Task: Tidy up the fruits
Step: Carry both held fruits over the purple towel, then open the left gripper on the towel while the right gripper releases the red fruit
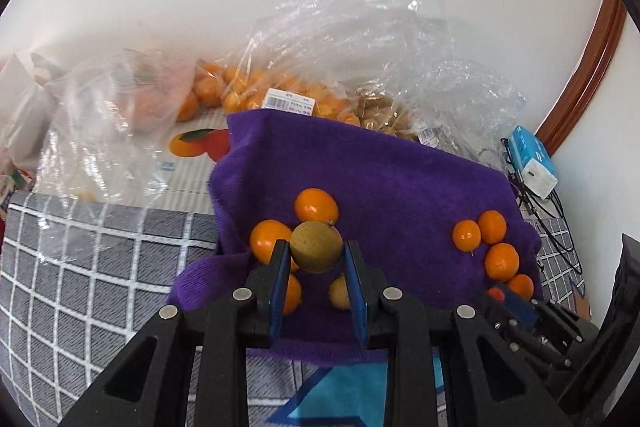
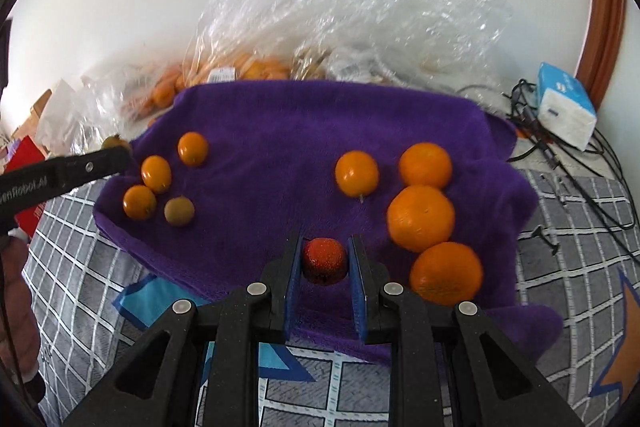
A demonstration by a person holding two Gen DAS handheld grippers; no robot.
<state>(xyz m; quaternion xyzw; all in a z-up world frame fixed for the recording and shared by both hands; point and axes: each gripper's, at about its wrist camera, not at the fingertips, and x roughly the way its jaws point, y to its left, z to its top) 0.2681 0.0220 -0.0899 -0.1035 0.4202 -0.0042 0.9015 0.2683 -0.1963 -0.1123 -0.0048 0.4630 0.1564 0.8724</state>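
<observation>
Two claws, both loaded. Left claw (image 1: 316, 255) is clamped on a brownish-green round fruit (image 1: 316, 246), held just above the purple towel (image 1: 400, 179) near a few small oranges (image 1: 316, 205). Right claw (image 2: 324, 261) is squeezed tight on a little red fruit (image 2: 324, 261), low over the towel's front edge, with three bigger oranges (image 2: 420, 218) lined up just to its right.
</observation>
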